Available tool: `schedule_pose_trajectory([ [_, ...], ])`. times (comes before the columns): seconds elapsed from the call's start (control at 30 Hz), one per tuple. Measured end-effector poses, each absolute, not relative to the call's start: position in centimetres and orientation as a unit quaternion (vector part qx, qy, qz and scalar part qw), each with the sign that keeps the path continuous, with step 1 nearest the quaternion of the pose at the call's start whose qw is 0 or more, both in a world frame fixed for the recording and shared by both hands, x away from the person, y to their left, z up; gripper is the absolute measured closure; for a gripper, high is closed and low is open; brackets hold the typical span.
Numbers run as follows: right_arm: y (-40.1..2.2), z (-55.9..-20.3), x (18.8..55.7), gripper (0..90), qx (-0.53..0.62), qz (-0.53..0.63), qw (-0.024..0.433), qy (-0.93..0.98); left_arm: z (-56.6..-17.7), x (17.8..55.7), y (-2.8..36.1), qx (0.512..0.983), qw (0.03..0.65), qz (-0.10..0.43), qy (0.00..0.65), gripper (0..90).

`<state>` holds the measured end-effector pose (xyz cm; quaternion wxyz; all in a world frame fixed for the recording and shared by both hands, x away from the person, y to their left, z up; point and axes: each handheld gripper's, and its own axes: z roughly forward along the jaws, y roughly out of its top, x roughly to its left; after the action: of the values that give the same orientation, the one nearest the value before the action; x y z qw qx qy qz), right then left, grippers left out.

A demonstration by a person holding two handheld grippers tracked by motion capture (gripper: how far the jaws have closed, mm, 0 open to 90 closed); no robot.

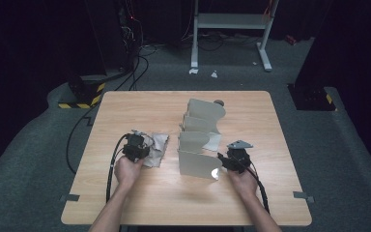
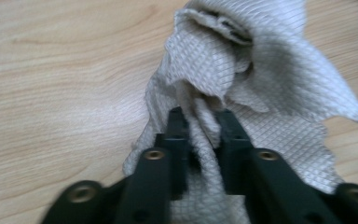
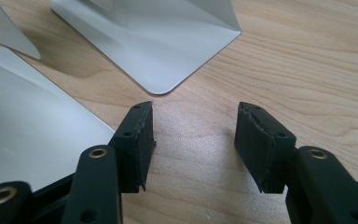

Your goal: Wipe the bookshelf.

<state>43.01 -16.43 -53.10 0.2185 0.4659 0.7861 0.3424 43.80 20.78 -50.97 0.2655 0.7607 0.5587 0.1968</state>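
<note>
A crumpled grey cloth (image 1: 157, 148) with a fine grid weave lies on the wooden table (image 1: 125, 111), left of centre. My left gripper (image 1: 142, 151) is down on the cloth (image 2: 261, 79), and its jaws are shut on a raised fold between the pads (image 2: 178, 122). Several pale grey metal bookends (image 1: 199, 145) stand in a row at the table's middle. My right gripper (image 1: 224, 162) hovers just right of the nearest bookend (image 3: 163, 42), jaws open with only bare wood between the pads (image 3: 140, 135).
A white metal frame (image 1: 232, 29) stands on the floor beyond the table. Cables (image 1: 77, 130) trail off the table's left side. Yellow-black striped bases (image 1: 82, 99) sit on the floor at far left.
</note>
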Motion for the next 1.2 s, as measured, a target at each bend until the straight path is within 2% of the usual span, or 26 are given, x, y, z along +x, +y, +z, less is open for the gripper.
schedule_pose_trajectory([
  [0.17,-16.4,-53.1,43.0,46.7,0.467,0.342,0.219,0.786,-50.8,43.1,20.2,0.761,0.299,0.187,0.544,84.6],
  [0.27,-16.4,-53.1,43.0,46.5,0.467,0.342,0.219,0.786,-50.5,42.9,20.0,0.764,0.314,0.174,0.536,84.9],
  [0.43,-16.4,-53.1,43.0,46.3,0.467,0.342,0.219,0.785,-49.8,42.2,19.0,0.779,0.350,0.121,0.506,84.8],
  [0.77,-16.4,-53.1,43.0,45.8,0.466,0.342,0.218,0.786,-48.7,41.6,16.1,0.797,0.389,0.068,0.457,84.7],
  [1.2,-16.4,-53.1,43.0,45.7,0.466,0.342,0.218,0.786,-48.3,41.3,14.6,0.800,0.410,0.050,0.435,84.9],
])
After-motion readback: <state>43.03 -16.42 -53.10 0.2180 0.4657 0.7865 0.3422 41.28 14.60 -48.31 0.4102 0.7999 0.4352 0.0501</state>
